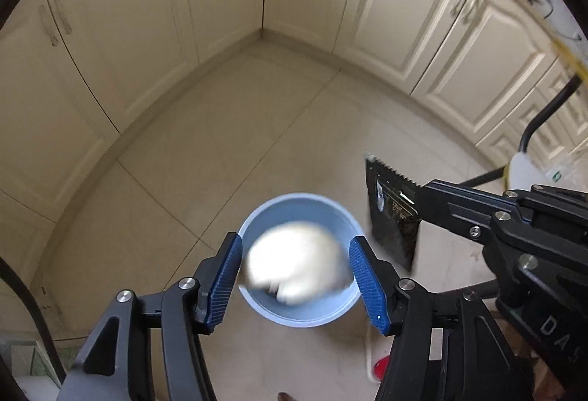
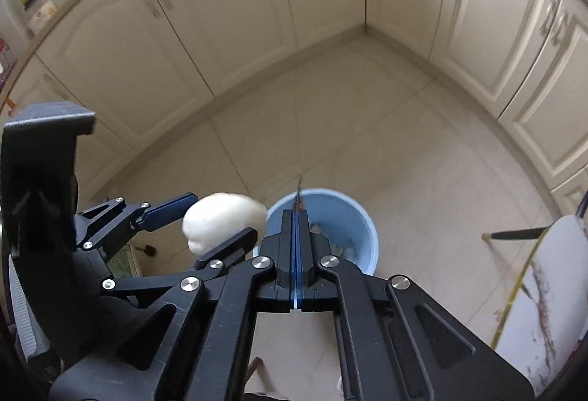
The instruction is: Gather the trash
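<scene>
White wad [image 1: 297,259], black packet [image 1: 393,213] above blue bin [image 1: 301,312].

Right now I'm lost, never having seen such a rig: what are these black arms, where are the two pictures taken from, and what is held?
A person holds two hand tools, each with two fingers and a camera looking along them. One picture is from the left gripper, the other from the right gripper. A blue bucket stands on the tiled floor. A white wad sits between the left fingers above it; blur hides whether they press it. The right fingers are shut on a black packet.
</scene>
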The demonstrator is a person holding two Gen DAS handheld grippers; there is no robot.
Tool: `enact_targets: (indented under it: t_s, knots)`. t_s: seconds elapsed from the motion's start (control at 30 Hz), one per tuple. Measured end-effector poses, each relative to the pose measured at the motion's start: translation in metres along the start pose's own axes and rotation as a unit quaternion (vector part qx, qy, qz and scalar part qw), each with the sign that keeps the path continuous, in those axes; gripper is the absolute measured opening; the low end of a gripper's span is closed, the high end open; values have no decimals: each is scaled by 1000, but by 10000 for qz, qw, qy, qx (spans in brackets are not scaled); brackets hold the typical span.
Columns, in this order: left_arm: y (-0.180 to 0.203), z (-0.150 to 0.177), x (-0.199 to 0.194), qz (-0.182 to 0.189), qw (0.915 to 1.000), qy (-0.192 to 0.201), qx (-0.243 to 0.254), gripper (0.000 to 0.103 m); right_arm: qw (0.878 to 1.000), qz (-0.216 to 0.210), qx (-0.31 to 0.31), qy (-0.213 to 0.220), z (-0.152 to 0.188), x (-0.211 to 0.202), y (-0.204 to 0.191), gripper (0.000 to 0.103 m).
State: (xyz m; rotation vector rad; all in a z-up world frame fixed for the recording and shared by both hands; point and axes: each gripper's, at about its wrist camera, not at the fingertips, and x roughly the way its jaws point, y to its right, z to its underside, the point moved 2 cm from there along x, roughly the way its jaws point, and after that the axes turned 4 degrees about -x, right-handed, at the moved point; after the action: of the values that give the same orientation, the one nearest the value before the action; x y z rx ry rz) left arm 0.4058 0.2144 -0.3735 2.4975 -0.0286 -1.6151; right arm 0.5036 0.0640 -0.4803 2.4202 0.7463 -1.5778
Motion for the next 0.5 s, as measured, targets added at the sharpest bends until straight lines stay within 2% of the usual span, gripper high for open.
enact_targets:
  t_s: [0.1, 0.23, 0.33, 0.4, 0.5]
  knots:
    - [1, -17, 17, -53, 9999, -115, -17, 69, 9998, -75, 43, -180, 2, 22, 10, 2]
    - [2, -33, 29, -152, 9997, -172, -42, 69, 9993, -193, 189, -245, 1, 34, 23, 7]
    - [19, -42, 27, -259, 9996, -118, -82, 69, 9993, -204, 205, -233, -2, 33, 23, 13]
    - [25, -38, 18, -298, 9995, -43, -131, 69, 9994, -175, 245, -174, -2, 25, 23, 27]
    - [24, -24, -14, -503, 9983, 211, -194, 69, 9997, -93, 211, 8, -4, 4, 15, 41]
